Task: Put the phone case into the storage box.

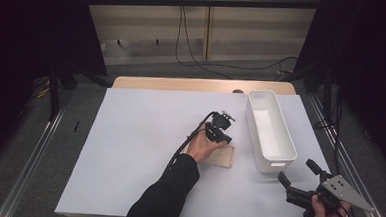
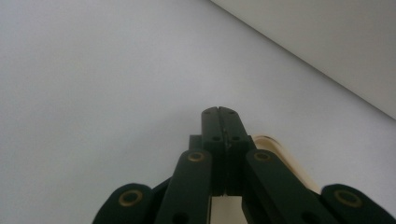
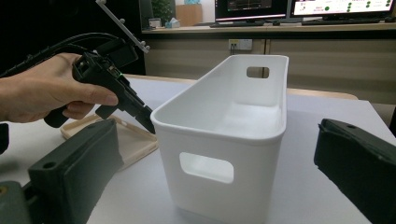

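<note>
One white bin (image 1: 270,130) beside phone case (image 1: 222,156)

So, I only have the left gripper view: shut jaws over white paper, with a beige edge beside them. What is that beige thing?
Observer: A flat beige case lying on the white sheet. The left gripper has its tip down at the case's edge.
Operator: And the white wall at my top right?
Observer: That is a long white bin with handle cut-outs. It is empty and stands just beside the case.
Operator: Where is the other gripper?
Observer: The right gripper is near the table's front right corner. Its jaws are wide open and point at the bin.
</note>
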### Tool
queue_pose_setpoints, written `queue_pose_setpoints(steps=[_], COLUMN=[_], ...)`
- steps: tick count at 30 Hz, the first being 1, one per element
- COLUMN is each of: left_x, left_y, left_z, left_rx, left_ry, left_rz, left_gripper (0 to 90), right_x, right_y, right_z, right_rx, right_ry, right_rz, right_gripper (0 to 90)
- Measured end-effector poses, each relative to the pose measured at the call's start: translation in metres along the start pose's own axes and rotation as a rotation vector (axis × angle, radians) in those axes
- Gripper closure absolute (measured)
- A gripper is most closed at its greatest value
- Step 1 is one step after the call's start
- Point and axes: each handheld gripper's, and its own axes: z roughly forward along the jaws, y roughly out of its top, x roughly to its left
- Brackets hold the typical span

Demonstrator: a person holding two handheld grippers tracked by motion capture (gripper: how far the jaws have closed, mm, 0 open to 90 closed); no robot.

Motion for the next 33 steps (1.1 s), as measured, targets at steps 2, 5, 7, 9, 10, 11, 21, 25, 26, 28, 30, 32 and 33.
queue_pose_setpoints(steps=[2, 5, 7, 9, 10, 11, 21, 25, 26, 28, 30, 32, 33], left_x=[0.001, 0.002, 0.003, 0.002, 0.002, 0.002, 0.000, -0.005, -0.005, -0.004, -0.004, -0.005, -0.005], left_y=[0.000, -0.001, -0.001, -0.002, -0.003, -0.005, -0.010, -0.009, -0.010, -0.011, -0.012, -0.013, -0.014], left_z=[0.001, 0.001, 0.001, 0.002, 0.001, 0.001, -0.002, 0.000, 0.000, 0.001, 0.000, 0.000, -0.001], left_rx=[0.002, 0.001, 0.008, 0.006, 0.016, 0.012, 0.015, 0.013, 0.011, -0.004, -0.002, -0.006, -0.006], left_ry=[-0.001, -0.009, -0.009, -0.011, -0.009, -0.008, -0.027, -0.044, -0.044, -0.058, -0.056, -0.052, -0.056], left_rz=[-0.004, -0.012, -0.010, -0.022, -0.011, -0.012, -0.014, 0.000, 0.005, -0.018, -0.003, 0.005, 0.003], left_gripper=[90.0, 90.0, 90.0, 90.0, 90.0, 90.0, 90.0, 90.0, 90.0, 90.0, 90.0, 90.0, 90.0], right_x=[0.000, 0.000, -0.001, -0.001, 0.000, 0.000, 0.000, 0.000, 0.000, 0.000, 0.000, 0.000, 0.000], right_y=[0.000, 0.000, 0.000, 0.000, 0.000, 0.000, 0.000, 0.000, 0.000, 0.000, 0.000, 0.000, 0.000], right_z=[0.000, -0.001, -0.001, -0.001, -0.001, -0.001, -0.001, -0.001, -0.001, -0.001, -0.001, -0.001, -0.001], right_rx=[0.001, 0.000, -0.001, -0.002, -0.001, -0.001, 0.001, 0.001, 0.001, 0.003, 0.002, 0.002, 0.003], right_ry=[0.001, 0.001, -0.002, -0.003, -0.002, -0.001, -0.003, -0.002, -0.003, -0.002, -0.002, -0.002, -0.002], right_rz=[0.000, 0.000, 0.002, 0.001, 0.001, 0.000, -0.001, -0.001, -0.001, 0.000, 0.001, 0.000, 0.001], right_gripper=[0.0, 0.0, 0.0, 0.0, 0.0, 0.0, 0.0, 0.0, 0.0, 0.0, 0.0, 0.0, 0.0])
